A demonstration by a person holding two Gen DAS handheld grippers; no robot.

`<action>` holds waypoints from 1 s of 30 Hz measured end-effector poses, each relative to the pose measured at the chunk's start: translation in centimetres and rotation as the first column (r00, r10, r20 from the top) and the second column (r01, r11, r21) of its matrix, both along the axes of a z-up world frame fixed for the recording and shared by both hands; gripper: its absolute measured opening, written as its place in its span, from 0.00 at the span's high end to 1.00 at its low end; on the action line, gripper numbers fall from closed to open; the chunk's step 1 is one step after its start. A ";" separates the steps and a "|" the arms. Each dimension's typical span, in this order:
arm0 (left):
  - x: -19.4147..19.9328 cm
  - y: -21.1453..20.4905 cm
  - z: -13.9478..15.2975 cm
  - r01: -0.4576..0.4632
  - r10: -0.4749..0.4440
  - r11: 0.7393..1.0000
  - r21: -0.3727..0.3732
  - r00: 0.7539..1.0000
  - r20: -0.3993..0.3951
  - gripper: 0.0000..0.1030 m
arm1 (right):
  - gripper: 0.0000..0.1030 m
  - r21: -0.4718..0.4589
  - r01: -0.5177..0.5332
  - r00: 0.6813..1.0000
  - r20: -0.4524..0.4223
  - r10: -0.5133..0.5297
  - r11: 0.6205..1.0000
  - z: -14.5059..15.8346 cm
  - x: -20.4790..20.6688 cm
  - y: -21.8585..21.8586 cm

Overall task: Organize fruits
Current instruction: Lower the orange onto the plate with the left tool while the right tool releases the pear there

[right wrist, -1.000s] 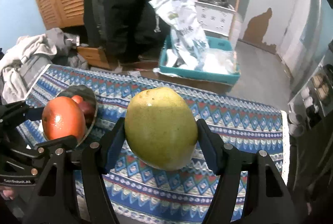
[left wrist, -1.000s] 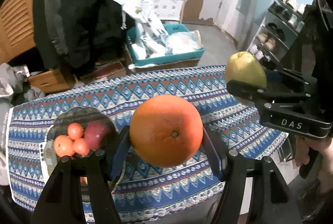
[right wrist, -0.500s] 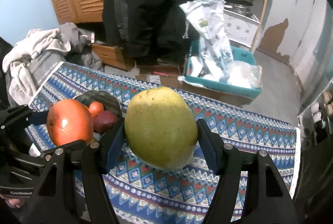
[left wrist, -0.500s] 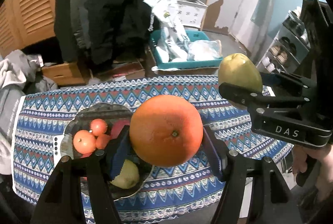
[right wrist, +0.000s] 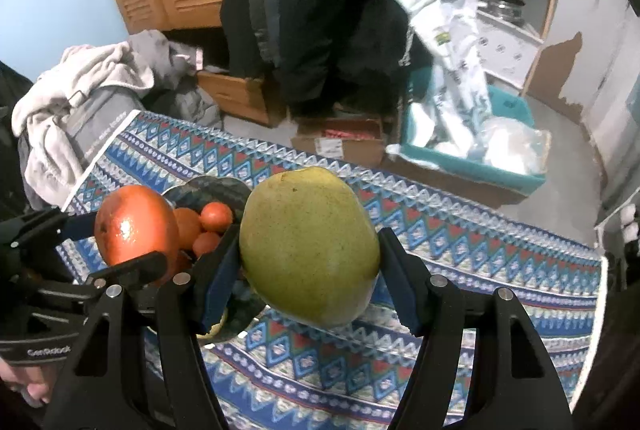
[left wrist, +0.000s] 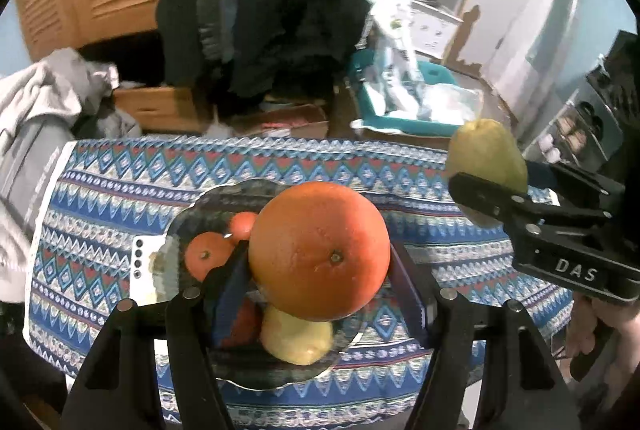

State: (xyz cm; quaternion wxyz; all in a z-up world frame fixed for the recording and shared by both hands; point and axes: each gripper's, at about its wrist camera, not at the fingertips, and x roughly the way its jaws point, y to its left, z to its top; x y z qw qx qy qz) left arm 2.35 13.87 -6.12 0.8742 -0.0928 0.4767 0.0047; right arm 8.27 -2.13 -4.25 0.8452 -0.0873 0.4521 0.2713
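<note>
My left gripper [left wrist: 320, 262] is shut on a large orange [left wrist: 320, 250] and holds it above a dark glass fruit bowl [left wrist: 192, 222]. The bowl holds small tangerines [left wrist: 208, 254] and a yellow fruit [left wrist: 296, 338]. My right gripper [right wrist: 310, 262] is shut on a green-yellow mango [right wrist: 310, 246], held above the patterned cloth to the right of the bowl [right wrist: 224, 190]. The mango also shows in the left wrist view [left wrist: 486, 150], and the orange in the right wrist view [right wrist: 136, 226].
The table carries a blue patterned cloth [left wrist: 120, 182]. Behind it stand a teal bin with bags [right wrist: 472, 134], cardboard boxes [right wrist: 340, 138], a person in dark clothes [right wrist: 332, 10], and a pile of laundry [right wrist: 80, 78] at the left.
Both grippers have moved left with their fruit. The orange now hangs over the bowl, which has shifted toward the centre of the left wrist view.
</note>
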 end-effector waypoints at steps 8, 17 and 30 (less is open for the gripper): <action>0.5 2.8 -3.8 -0.070 0.070 0.998 -0.001 0.994 -0.084 0.33 | 0.34 0.016 -0.041 0.995 -0.087 0.042 0.999 -3.0 0.5 2.6; 0.7 4.5 -7.4 -0.112 0.108 0.994 -0.009 0.978 -0.179 0.33 | 0.34 -0.003 -0.072 0.983 -0.169 0.070 0.997 -6.5 0.4 4.6; 0.3 5.4 -8.7 -0.137 0.129 0.990 -0.020 0.966 -0.223 0.33 | 0.34 0.020 -0.081 0.964 -0.254 0.083 0.997 -9.2 -0.1 5.7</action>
